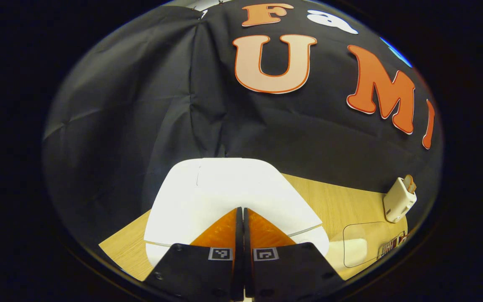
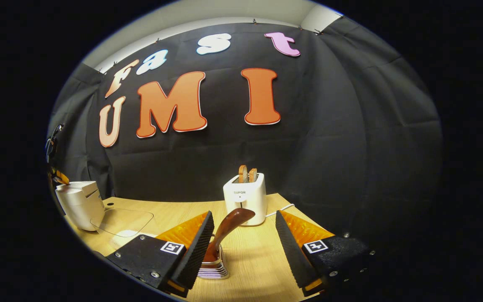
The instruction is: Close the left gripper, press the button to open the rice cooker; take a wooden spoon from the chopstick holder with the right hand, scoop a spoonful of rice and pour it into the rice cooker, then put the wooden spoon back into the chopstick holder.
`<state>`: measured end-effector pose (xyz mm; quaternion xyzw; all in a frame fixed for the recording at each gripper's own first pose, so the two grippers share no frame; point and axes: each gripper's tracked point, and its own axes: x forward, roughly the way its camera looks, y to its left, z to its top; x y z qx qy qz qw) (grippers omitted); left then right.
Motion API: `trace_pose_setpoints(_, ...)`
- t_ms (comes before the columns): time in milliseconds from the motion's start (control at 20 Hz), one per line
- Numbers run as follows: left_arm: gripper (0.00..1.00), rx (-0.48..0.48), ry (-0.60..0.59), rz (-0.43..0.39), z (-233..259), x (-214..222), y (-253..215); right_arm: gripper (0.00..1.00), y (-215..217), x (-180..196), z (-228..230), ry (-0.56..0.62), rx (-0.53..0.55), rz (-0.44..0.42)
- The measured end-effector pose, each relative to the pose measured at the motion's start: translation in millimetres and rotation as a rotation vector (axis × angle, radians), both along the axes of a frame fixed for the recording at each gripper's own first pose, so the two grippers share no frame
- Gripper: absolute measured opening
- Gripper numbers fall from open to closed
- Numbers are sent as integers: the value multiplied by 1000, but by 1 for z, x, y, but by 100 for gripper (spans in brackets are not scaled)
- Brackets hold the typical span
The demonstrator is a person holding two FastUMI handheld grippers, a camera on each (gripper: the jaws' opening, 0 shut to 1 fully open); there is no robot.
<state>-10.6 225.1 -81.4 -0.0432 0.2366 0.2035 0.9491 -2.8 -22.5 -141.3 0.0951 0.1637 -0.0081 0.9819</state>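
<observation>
Left gripper view looks over a pale wood-grain table (image 1: pixel 342 201) backed by creased black cloth (image 1: pixel 141 105) that hangs as the booth's wall. The left gripper (image 1: pixel 241 218) has its two ribbed, wedge-shaped fingers pressed together, with no gap between them, tips resting over the smooth white lid of the rice cooker (image 1: pixel 224 188). The cooker is rounded and glossy, its lid down. To the right on the table lies a clear, rounded-corner container (image 1: pixel 363 245) with something pale in it, and farther back stands a small white toaster (image 1: pixel 398 200) holding a browned slice.

Right gripper view shows the same light wooden tabletop (image 2: pixel 258 268) under the black cloth wall (image 2: pixel 350 147), with a strip of plain pale wall (image 2: pixel 224 12) above the cloth. The right gripper (image 2: pixel 243 239) is spread wide, its ridged fingers well apart and holding nothing. Between them rises the dark, glossy, curved handle of the wooden spoon (image 2: pixel 231 224), standing tilted in a shiny metal chopstick holder (image 2: pixel 213 268); the left finger is just beside the handle. Behind stands the boxy white toaster (image 2: pixel 245 201) with two toast slices upright in its slots. Far left sits the white rice cooker (image 2: pixel 80 203), with the clear container (image 2: pixel 122 220) beside it.
</observation>
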Motion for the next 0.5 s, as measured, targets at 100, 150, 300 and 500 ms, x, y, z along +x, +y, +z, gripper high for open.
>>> trace_pose_setpoints(100, 4, 94, -68, 18, 35, 7, 4, 88, -2, -2, -1, 7, 5, -3)
trace_pose_setpoints(150, 2, 134, -92, 22, 49, 8, 4, 88, -2, -1, -3, 10, 10, -4)
trace_pose_setpoints(300, 4, 233, -149, 35, 82, 9, 5, 88, 1, 2, -8, 24, 42, -1)
trace_pose_setpoints(500, 4, 216, -174, -31, 92, 6, -24, 87, 8, 14, -12, 41, 99, -1)
